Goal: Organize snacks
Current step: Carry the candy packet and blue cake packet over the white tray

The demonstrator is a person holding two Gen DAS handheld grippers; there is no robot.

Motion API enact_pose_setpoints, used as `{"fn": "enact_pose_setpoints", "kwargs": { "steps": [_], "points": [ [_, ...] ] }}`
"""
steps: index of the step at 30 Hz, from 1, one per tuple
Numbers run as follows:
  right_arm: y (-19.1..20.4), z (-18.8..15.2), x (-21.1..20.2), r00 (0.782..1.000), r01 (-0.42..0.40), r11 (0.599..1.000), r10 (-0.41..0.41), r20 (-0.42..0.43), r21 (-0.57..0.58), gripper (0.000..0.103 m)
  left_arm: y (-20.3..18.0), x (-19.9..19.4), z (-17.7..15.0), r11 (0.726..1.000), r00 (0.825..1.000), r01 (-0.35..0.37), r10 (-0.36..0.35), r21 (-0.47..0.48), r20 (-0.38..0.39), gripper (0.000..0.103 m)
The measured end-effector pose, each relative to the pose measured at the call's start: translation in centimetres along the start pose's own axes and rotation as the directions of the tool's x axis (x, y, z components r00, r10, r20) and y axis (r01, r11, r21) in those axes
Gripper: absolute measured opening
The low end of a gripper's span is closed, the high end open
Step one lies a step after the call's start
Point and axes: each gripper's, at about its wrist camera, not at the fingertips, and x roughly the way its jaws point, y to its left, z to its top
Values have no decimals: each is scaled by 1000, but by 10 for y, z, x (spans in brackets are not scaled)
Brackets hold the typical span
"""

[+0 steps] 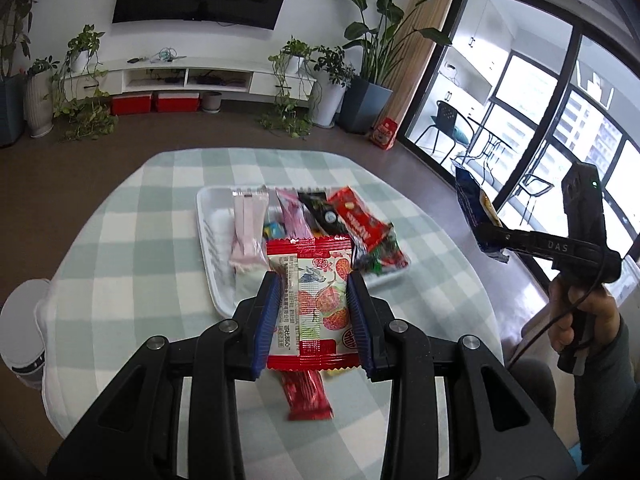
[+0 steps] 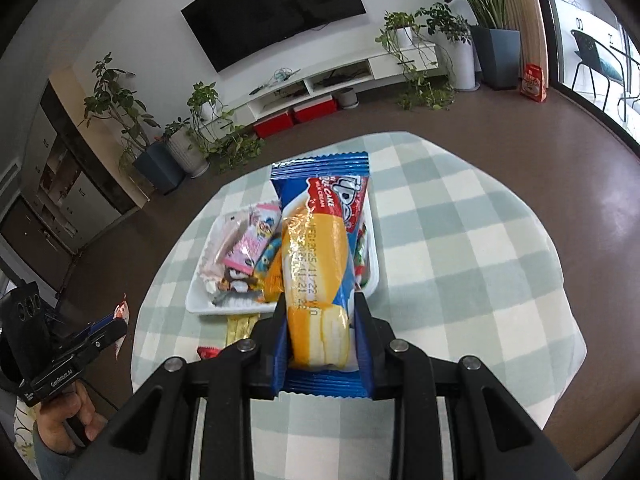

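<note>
My left gripper point(image 1: 314, 290) is shut on a red and white strawberry-print snack packet point(image 1: 310, 304), held above the table just in front of the white tray point(image 1: 214, 264). The tray holds several snacks: a pale pink packet point(image 1: 246, 236), a pink one point(image 1: 294, 218), a red one point(image 1: 362, 222). My right gripper point(image 2: 320, 304) is shut on a blue cake packet point(image 2: 320, 248), held above the near edge of the tray point(image 2: 196, 302). The right gripper also shows in the left wrist view point(image 1: 486, 236), off the table's right side, with the blue packet point(image 1: 472, 204).
A red snack bar point(image 1: 306, 394) lies on the green-checked tablecloth point(image 1: 140, 240) below my left gripper. A yellow packet point(image 2: 240, 326) and a red one point(image 2: 208, 353) lie on the cloth before the tray. Plants, a TV cabinet and glass doors stand beyond the table.
</note>
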Motion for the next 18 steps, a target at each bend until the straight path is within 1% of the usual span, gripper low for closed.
{"fn": "enact_pose_setpoints", "kwargs": {
  "steps": [4, 8, 10, 13, 18],
  "points": [
    [20, 28, 17, 1000, -17, 999, 17, 3, -48, 31, 6, 26, 42, 1000, 1000, -23, 23, 0, 17, 32],
    [33, 43, 51, 998, -40, 997, 37, -43, -61, 31, 12, 65, 67, 999, 999, -46, 46, -2, -5, 32],
    [37, 46, 70, 997, -44, 997, 40, -71, -67, 31, 18, 86, 71, 998, 998, -56, 56, -7, -23, 32],
    [43, 44, 99, 993, -38, 996, 29, -117, -78, 31, 31, 116, 67, 997, 996, -70, 69, -16, -59, 32],
    [46, 38, 140, 984, -25, 996, 10, -175, -88, 31, 47, 149, 57, 997, 994, -76, 73, -33, -85, 32]
  ]
}}
